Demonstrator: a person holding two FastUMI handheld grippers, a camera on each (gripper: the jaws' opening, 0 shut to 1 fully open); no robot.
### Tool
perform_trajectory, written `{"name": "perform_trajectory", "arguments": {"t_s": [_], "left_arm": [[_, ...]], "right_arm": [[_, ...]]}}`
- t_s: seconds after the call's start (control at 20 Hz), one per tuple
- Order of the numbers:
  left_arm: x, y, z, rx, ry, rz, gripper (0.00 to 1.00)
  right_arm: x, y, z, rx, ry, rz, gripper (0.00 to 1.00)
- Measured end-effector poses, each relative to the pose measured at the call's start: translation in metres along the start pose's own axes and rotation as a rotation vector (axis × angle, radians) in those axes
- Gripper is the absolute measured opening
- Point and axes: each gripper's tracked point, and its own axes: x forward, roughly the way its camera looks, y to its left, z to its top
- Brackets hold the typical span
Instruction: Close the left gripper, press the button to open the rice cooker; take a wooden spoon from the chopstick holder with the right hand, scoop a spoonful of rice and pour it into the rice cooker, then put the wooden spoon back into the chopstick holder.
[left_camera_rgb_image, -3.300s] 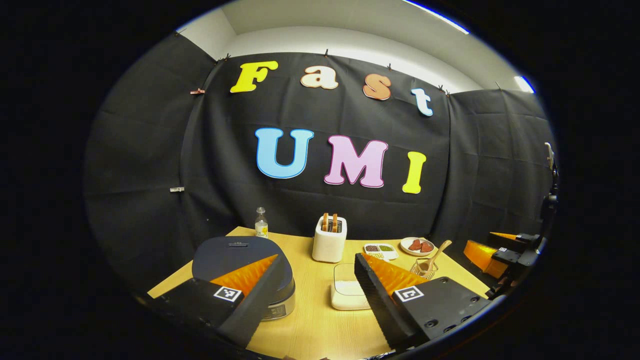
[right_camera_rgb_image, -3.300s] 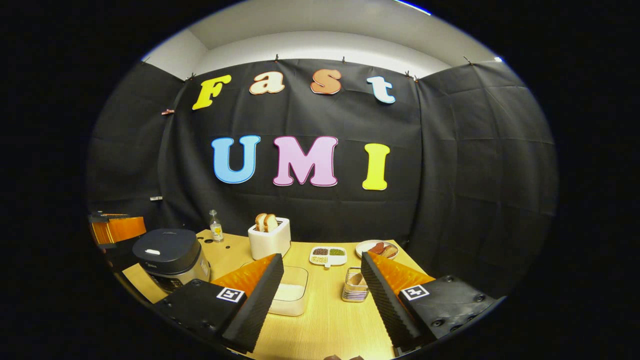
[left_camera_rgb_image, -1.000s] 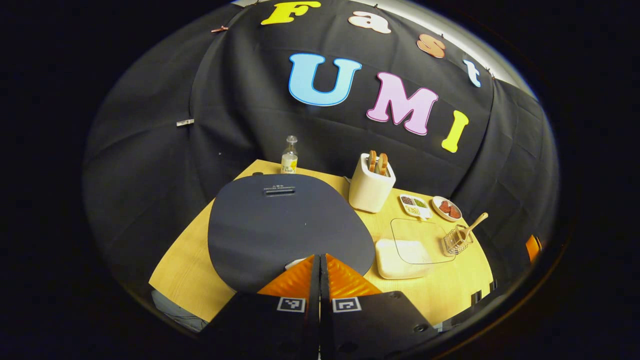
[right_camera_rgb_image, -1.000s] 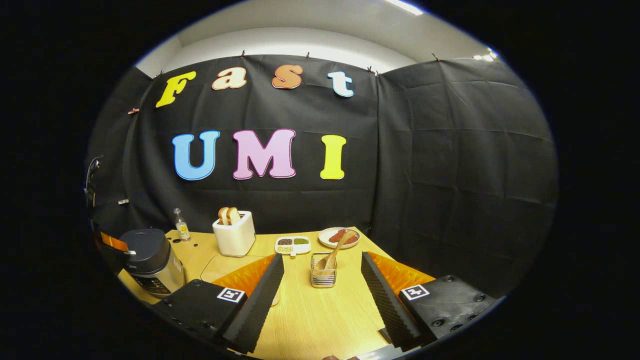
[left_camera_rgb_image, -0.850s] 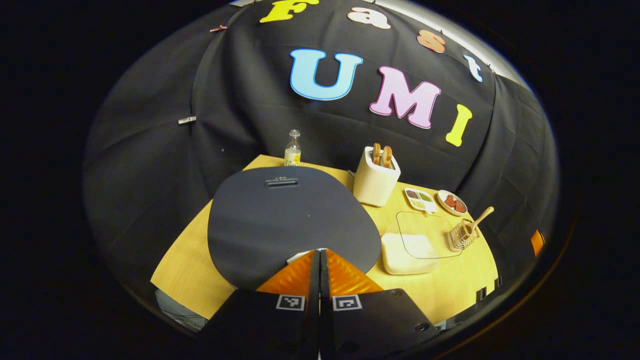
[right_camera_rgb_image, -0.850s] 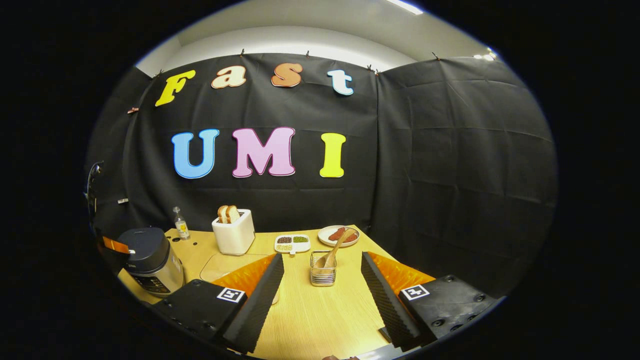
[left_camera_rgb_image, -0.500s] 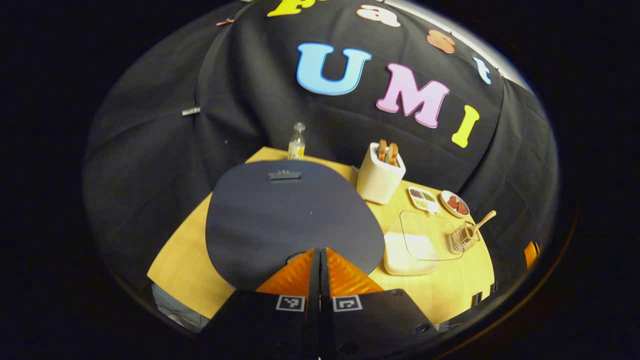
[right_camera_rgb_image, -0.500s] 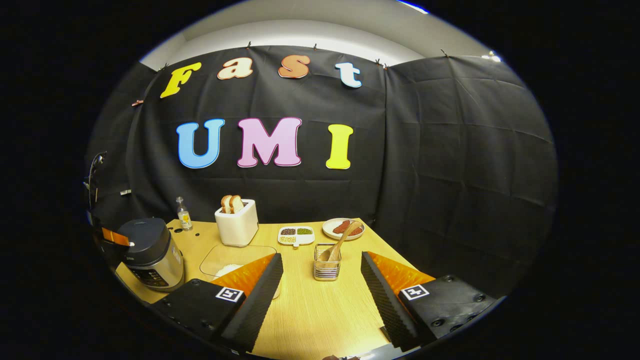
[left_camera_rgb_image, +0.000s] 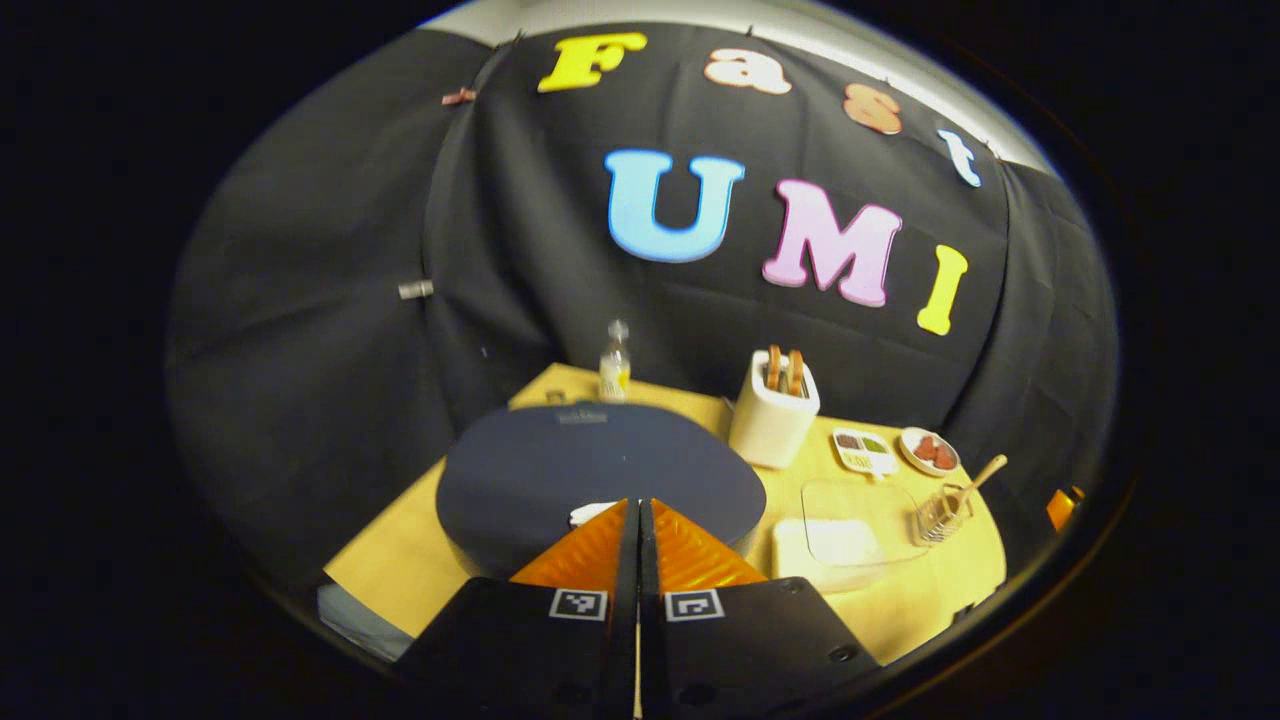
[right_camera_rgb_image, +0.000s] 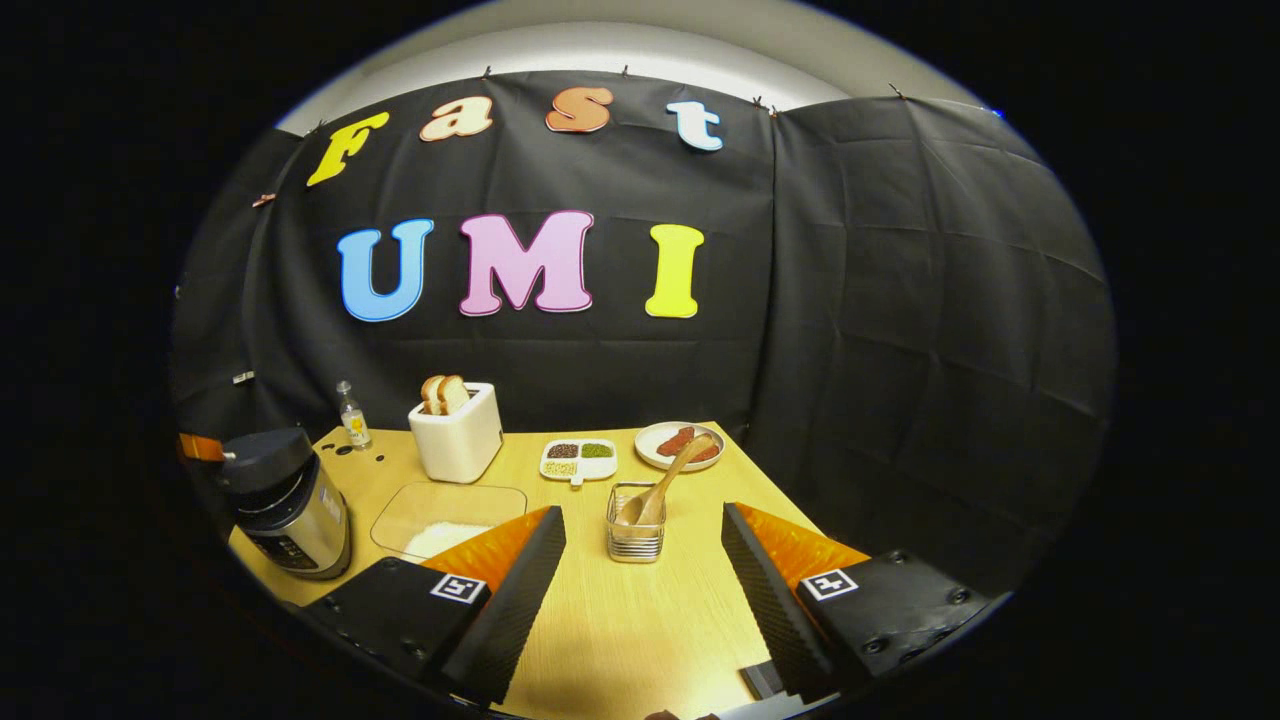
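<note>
Matt dark rice cooker lid (left_camera_rgb_image: 600, 470), wire-mesh chopstick holder (right_camera_rgb_image: 636, 536), wooden spoon (right_camera_rgb_image: 660, 484)

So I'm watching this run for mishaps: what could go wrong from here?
The shut left tongs sit at the near edge of the dark-lidded rice cooker, by its small white button; they may slip off it. The open right tongs face the tilted wooden spoon in the light wire chopstick holder, which could tip.
</note>
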Motion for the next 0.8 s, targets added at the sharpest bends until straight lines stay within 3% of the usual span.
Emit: {"name": "perform_trajectory", "arguments": {"t_s": [0.1, 0.15, 0.25, 0.45, 0.5, 0.8], "left_arm": [[-0.011, -0.001, 0.048, 0.036, -0.135, 0.077, 0.08], [-0.018, -0.007, 0.064, 0.023, -0.172, 0.079, 0.08], [-0.025, -0.026, 0.072, -0.005, -0.197, 0.063, 0.24], [-0.025, -0.059, 0.051, -0.032, -0.149, 0.038, 0.87], [-0.027, -0.069, 0.048, -0.04, -0.137, 0.036, 0.99], [-0.027, -0.111, 0.015, -0.027, -0.044, 0.078, 0.96]], "right_arm": [[0.02, -0.006, 0.007, 0.017, -0.002, 0.004, 0.98], [0.031, -0.009, 0.011, 0.028, -0.006, 0.007, 0.98], [0.052, -0.016, 0.016, 0.048, -0.006, 0.012, 0.98], [0.095, -0.031, 0.018, 0.089, 0.003, 0.013, 0.98], [0.107, -0.036, 0.017, 0.097, 0.009, 0.011, 0.98], [0.171, -0.053, -0.003, 0.2, 0.091, 0.008, 0.99]]}}
